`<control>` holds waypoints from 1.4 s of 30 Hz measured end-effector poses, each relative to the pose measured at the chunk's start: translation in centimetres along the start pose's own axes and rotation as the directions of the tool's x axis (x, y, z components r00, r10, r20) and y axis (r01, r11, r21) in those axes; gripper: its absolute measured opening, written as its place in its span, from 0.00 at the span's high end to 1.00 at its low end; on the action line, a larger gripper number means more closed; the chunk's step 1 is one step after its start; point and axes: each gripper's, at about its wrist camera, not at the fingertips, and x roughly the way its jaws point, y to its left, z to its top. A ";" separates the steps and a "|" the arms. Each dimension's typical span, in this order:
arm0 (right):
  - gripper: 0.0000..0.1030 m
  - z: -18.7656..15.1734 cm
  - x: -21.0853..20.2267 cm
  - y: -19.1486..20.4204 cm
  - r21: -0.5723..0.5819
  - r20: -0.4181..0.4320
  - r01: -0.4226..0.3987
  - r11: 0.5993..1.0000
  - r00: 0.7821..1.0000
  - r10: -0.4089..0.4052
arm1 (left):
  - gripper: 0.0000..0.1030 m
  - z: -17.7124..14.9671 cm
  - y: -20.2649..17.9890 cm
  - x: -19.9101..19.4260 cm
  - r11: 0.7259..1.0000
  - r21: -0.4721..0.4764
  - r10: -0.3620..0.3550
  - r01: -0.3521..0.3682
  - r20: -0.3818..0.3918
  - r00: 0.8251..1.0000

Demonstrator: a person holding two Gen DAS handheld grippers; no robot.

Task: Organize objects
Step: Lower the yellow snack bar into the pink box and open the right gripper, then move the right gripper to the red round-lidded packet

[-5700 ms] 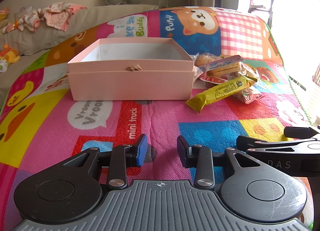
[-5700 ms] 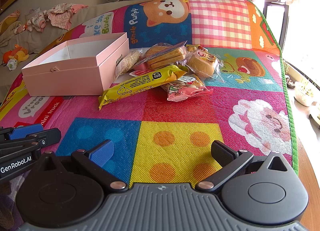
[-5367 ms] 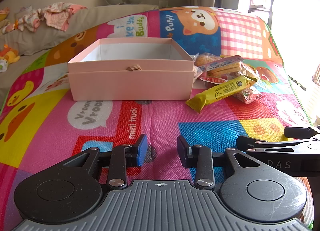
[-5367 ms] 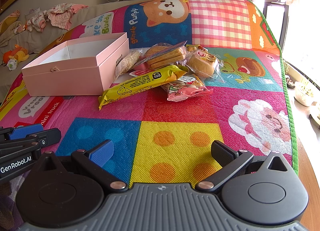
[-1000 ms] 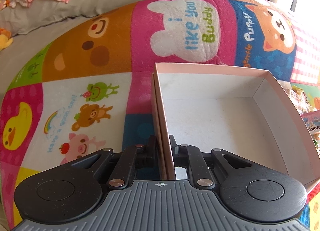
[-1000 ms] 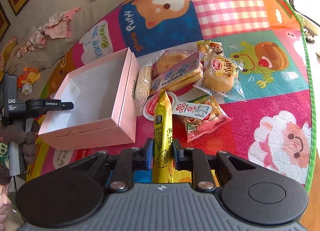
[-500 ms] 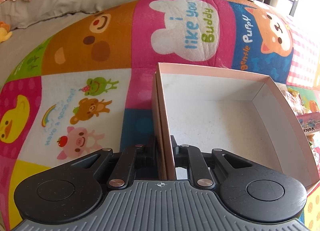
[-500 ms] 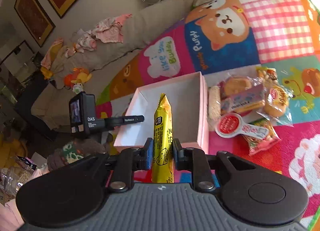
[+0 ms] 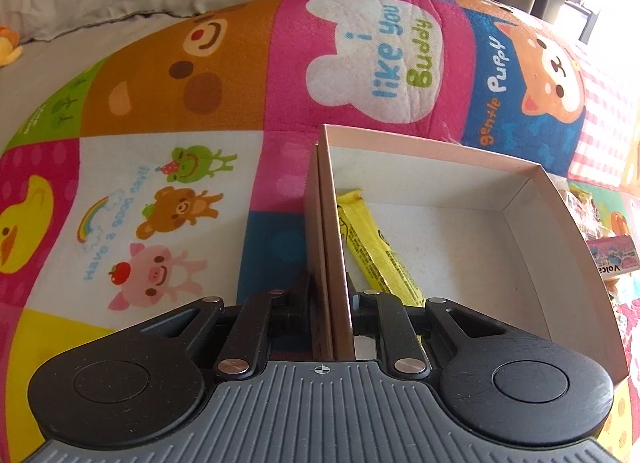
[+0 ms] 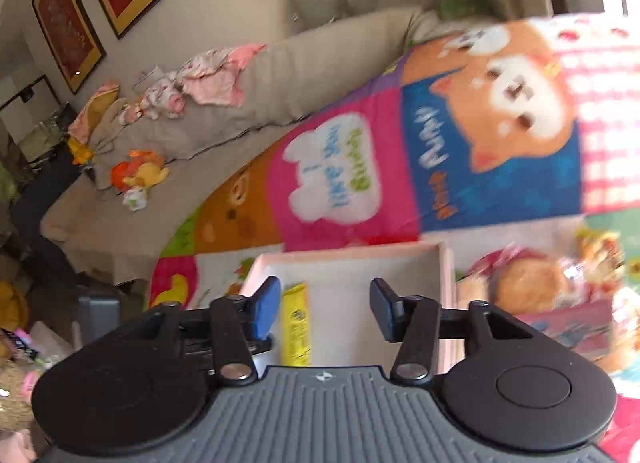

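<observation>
The pink box sits open on the colourful play mat. My left gripper straddles its left wall with both pads against the cardboard; its jaws are opening slightly. A yellow snack bar lies inside the box along that wall. In the blurred right wrist view, my right gripper hovers over the box with its jaws opening and nothing between the blue pads. The yellow bar lies below, just inside the left pad.
Several wrapped snacks lie on the mat to the right of the box, among them a pink packet. A grey sofa with baby clothes and soft toys stands behind the mat.
My right gripper swung over the box, opened and let go of the yellow bar, which now lies inside the box. The left gripper stayed on the box wall.
</observation>
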 end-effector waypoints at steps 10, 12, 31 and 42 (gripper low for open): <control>0.64 -1.8 2.4 -8.5 0.106 -0.177 0.093 0.990 0.982 -0.073 | 0.85 -0.2 -0.1 0.3 1.000 -0.006 0.007 -0.007 -0.009 1.000; 0.69 -2.1 4.9 -8.6 0.180 -0.210 0.059 0.982 0.977 -0.020 | 0.85 -0.3 -0.2 0.5 1.000 -0.006 0.012 -0.012 -0.020 1.000; 0.82 -8.7 -1.0 -7.7 -0.067 -0.216 0.220 0.973 0.949 -0.229 | 0.85 -0.6 -0.4 0.7 1.000 -0.022 0.015 -0.016 -0.022 1.000; 0.54 -12.8 -6.6 -4.5 -0.329 -0.093 0.236 0.914 0.956 -0.280 | 0.85 -0.6 -0.4 0.6 0.999 -0.029 0.024 -0.025 -0.023 0.999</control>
